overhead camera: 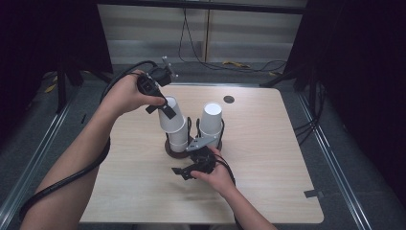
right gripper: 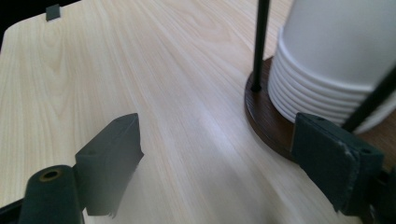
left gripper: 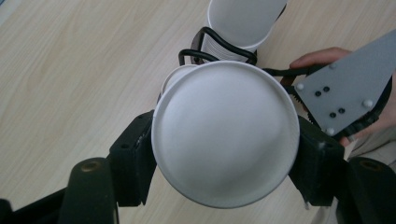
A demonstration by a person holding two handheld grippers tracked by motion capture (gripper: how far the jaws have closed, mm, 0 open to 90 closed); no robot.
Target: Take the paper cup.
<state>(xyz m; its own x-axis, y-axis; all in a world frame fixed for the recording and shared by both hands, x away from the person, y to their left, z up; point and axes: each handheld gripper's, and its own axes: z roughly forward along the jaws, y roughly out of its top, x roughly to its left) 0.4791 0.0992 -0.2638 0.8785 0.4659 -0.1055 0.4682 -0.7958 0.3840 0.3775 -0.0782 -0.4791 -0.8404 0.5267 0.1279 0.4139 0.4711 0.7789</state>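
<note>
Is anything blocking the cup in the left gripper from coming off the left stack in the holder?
Nothing visible does. The left gripper is shut on the top cup, upside down and tilted above the left stack. The holder's black wire stands beside the stacks, not over them. The right gripper sits low, open, holding nothing.

I work at a pale wooden table with rounded corners. Near its far edge sits a small dark round spot, and a bit of dark tape clings to its near right corner. Grey floor with metal rails surrounds the table. Beyond the table's far edge stands a light slatted wall, with black cables trailing down it. Dark curtains hang on both sides of the table.
</note>
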